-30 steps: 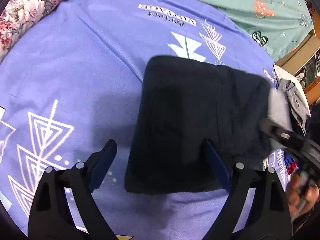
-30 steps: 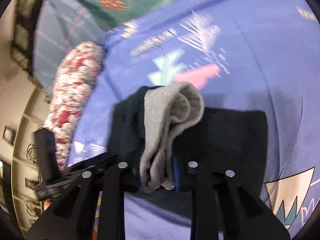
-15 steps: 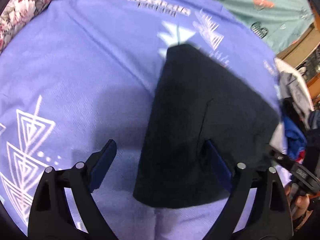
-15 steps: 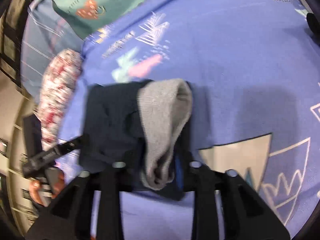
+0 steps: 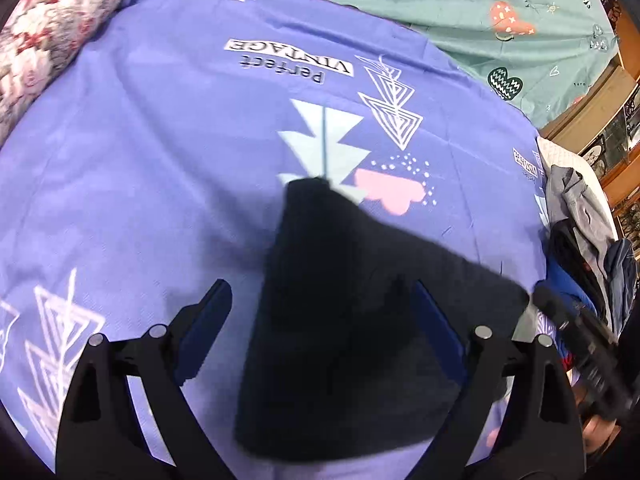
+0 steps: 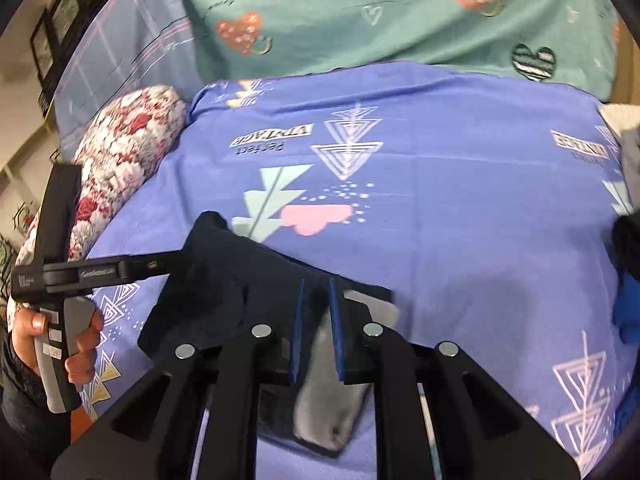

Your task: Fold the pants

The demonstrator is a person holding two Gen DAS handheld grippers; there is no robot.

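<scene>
- The pants [image 5: 352, 320], a dark folded bundle, lie on the purple sheet [image 5: 160, 160] near its front edge, one corner reaching the pink heart print [image 5: 388, 192].
- The right gripper [image 6: 316, 312] has its jaws nearly closed on the bundle's near edge, pinching dark cloth and the grey waistband [image 6: 328, 400].
- The left gripper [image 5: 320, 308] has its jaws wide open. The right finger is against or over the pants and the left finger is above bare sheet. It grips nothing.
- The step in hand looks like shifting or squaring the finished fold, or setting it down.
- To do it well, keep the right pinch firm so the layers do not slip apart. Move the bundle low and flat over the sheet.
- The left gripper could steady the far side. It should close only on the whole stack, never a single layer.
- Release only once the bundle rests flat, edges aligned.
- Right gripper pose: low, pointing towards the far edge of the bed, fingers roughly level with the cloth.
- Left gripper pose: held above, looking down on the pants. From the right view its handle is in a hand [image 6: 80, 340] at the left, and its fingers reach to the bundle's left corner.
- A heap of clothes [image 5: 580, 240] lies at the right edge.
</scene>
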